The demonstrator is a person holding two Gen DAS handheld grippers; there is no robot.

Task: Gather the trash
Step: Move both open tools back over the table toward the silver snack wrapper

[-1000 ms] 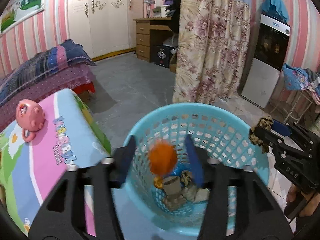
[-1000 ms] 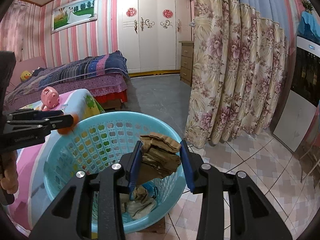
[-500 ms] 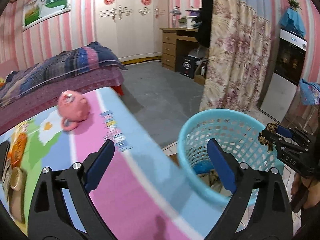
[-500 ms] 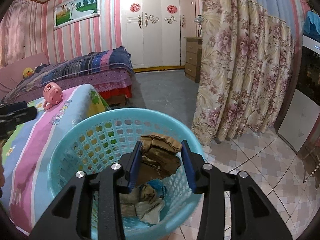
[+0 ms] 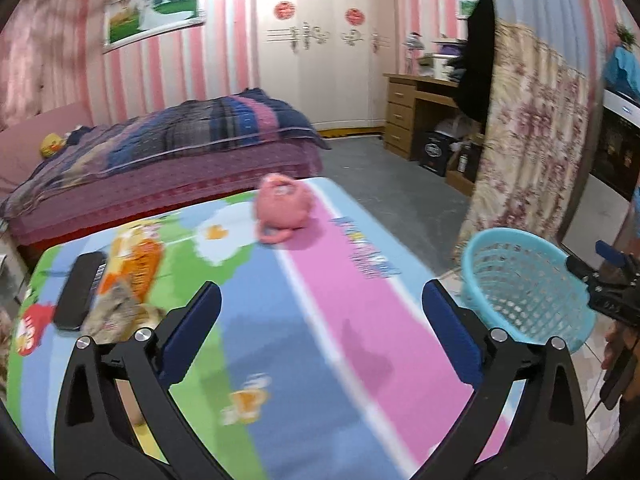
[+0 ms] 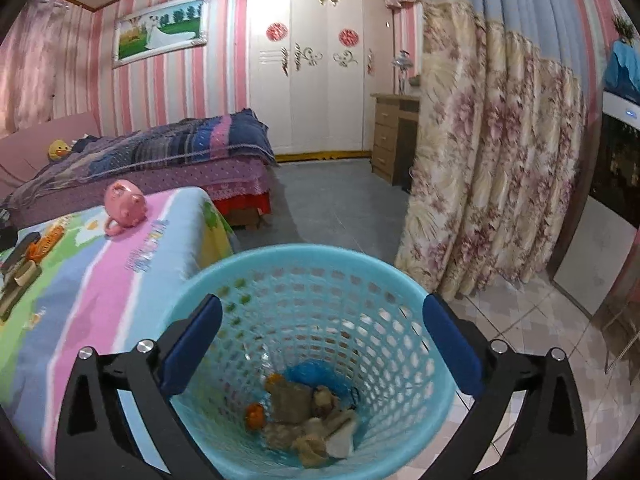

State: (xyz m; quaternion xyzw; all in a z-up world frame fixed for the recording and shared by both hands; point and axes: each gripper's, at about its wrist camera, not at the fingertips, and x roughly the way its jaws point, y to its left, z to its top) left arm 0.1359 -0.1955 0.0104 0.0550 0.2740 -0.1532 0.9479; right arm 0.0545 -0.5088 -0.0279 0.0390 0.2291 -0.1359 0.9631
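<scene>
The light-blue mesh basket (image 6: 312, 256) stands on the floor beside the table and holds several bits of trash (image 6: 308, 420), among them brown crumpled paper and an orange piece. My right gripper (image 6: 322, 328) hangs over the basket, its jaws opening with nothing between them. My left gripper (image 5: 320, 320) hovers above the cartoon-print table (image 5: 340, 272), jaws opening and empty. Crumpled wrappers (image 5: 116, 308) and an orange packet (image 5: 136, 264) lie on the table's left part, ahead and left of it. The basket (image 5: 520, 280) shows at the right of the left wrist view.
A black remote-like bar (image 5: 78, 292) lies by the wrappers. A pink piggy bank (image 5: 282, 208) sits at the table's far end. Beyond are a bed (image 5: 180, 160), a wardrobe, a desk and a floral curtain (image 6: 500, 180). The right gripper's body (image 5: 612, 284) and a hand are at the right edge.
The left gripper let the orange piece fall into the basket, opened wide and swung left over the table. The right gripper opened and its brown crumpled paper dropped into the basket.
</scene>
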